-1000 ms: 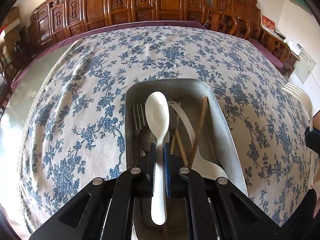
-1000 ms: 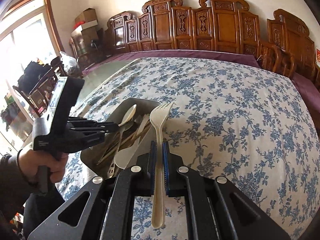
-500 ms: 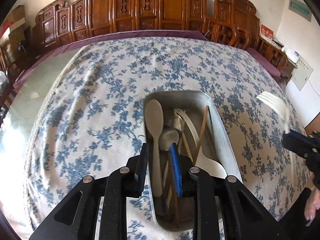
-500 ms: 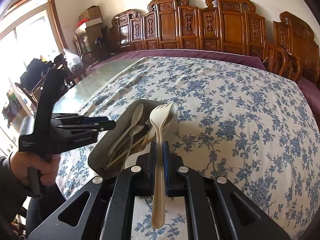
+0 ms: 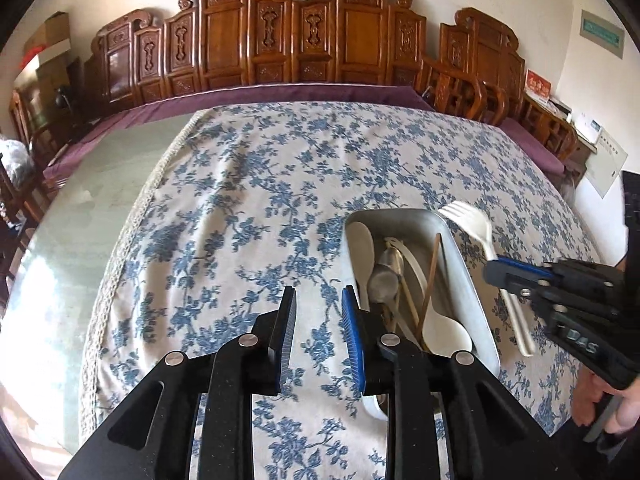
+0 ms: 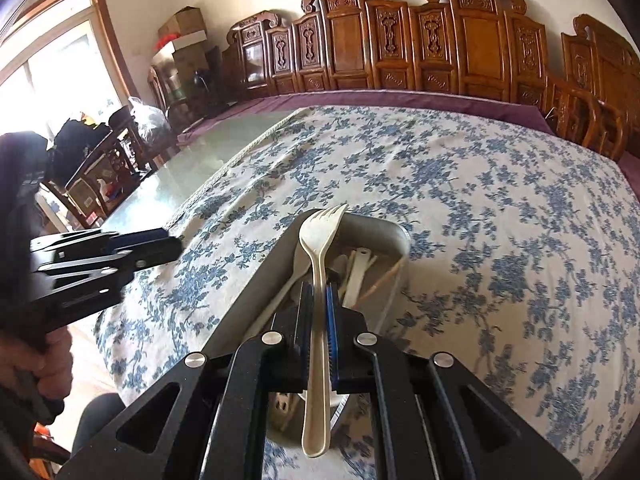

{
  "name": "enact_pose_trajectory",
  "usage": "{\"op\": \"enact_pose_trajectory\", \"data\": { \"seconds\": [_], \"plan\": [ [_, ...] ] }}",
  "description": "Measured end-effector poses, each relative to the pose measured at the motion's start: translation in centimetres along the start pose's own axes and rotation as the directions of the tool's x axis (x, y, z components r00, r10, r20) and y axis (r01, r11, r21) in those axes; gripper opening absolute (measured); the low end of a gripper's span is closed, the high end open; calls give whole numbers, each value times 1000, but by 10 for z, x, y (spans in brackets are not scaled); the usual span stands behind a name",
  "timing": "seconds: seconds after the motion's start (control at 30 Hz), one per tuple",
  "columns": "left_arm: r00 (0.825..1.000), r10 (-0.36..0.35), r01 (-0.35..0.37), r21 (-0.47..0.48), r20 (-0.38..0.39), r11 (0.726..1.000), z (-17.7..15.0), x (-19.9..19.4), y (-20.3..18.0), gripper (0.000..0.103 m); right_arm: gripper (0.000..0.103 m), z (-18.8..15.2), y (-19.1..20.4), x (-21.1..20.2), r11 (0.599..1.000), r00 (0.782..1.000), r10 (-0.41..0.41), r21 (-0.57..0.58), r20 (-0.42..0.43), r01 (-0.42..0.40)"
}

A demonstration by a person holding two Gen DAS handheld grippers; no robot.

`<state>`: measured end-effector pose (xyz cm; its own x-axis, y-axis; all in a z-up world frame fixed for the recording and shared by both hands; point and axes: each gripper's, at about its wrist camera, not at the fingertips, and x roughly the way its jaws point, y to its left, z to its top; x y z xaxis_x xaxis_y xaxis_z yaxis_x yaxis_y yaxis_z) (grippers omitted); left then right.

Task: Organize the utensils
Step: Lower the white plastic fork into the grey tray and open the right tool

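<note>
A white plastic fork [image 6: 318, 280] is clenched by its handle between the pads of the right tool [image 6: 318, 332], tines pointed forward and up, handle end sticking out below the pads. In the left wrist view the same fork [image 5: 476, 232] is seen held above the right rim of the metal tray [image 5: 466, 264]; in the right wrist view its tines are seen over the tray's far left corner [image 6: 394, 232].

The tray is set on the table, on a blue-flowered cloth [image 5: 248, 208]. Inside it are seen a white spoon [image 5: 362, 248] along the left wall, a metal spoon [image 5: 382, 280] beside it, a wooden chopstick [image 5: 432, 276] lying lengthwise, and a white ladle-type spoon [image 5: 446, 332] with its bowl at the near end. Further pieces below these cannot be told apart.

The left tool [image 5: 318, 336] is released, jaws parted with nothing between them, only cloth seen through the gap. It is held just left of the tray, angled down toward the table. In the right wrist view the left tool [image 6: 160, 246] is seen off to the left, clear of the tray, gripped by a hand [image 6: 52, 364] at its handle.

The right tool is also tilted downward; a hand [image 5: 616, 408] is seen under its body at the lower right.

Carved wooden chairs [image 5: 300, 32] are lined along the far side of the table.
</note>
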<state>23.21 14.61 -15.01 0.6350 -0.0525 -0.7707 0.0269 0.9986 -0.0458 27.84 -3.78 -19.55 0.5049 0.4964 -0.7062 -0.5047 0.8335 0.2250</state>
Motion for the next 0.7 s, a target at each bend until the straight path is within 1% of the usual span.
{"op": "enact_pose_trajectory", "data": {
  "seconds": [0.17, 0.4, 0.53, 0.7],
  "plan": [
    [1000, 7, -7, -4, 2, 1000, -1, -5, 8, 22, 8, 5, 4, 21, 1000, 1000, -10, 10, -24, 10],
    [1000, 18, -18, -7, -3, 1000, -6, -7, 18, 23, 8, 3, 0, 58, 998, 994, -62, 15, -87, 64],
    [1000, 23, -23, -6, -10, 1000, -9, -6, 21, 23, 8, 4, -7, 74, 996, 990, -76, 46, -115, 81],
    [1000, 25, -26, -9, -15, 1000, -10, -4, 24, 23, 8, 9, -8, 82, 994, 990, -78, 73, -118, 87]
  ]
}}
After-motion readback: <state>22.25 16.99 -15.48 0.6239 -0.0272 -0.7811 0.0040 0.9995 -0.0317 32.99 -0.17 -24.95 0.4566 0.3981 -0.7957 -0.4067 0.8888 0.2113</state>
